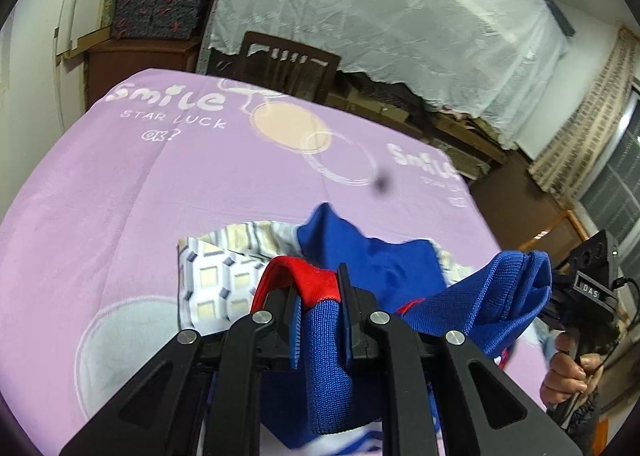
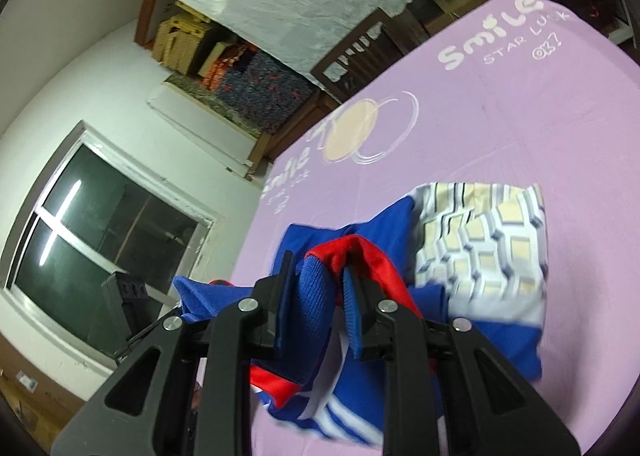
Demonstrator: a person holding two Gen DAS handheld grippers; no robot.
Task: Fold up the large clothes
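Note:
A blue knit garment with red trim and white stripes [image 1: 384, 268] is lifted above the purple bedsheet [image 1: 120, 196]. My left gripper [image 1: 320, 288] is shut on its red and blue ribbed edge. My right gripper [image 2: 318, 276] is shut on another blue and red edge of the same garment [image 2: 316, 368]. The right gripper also shows at the right of the left wrist view [image 1: 576, 292], with blue cloth bunched in it. The garment hangs between both grippers.
A folded cloth with a beige and grey block pattern [image 2: 488, 248] lies on the sheet [image 2: 520, 116] behind the garment; it also shows in the left wrist view [image 1: 224, 276]. A dark wooden chair [image 1: 284, 60] stands at the far edge. A window [image 2: 104, 240] is at the left.

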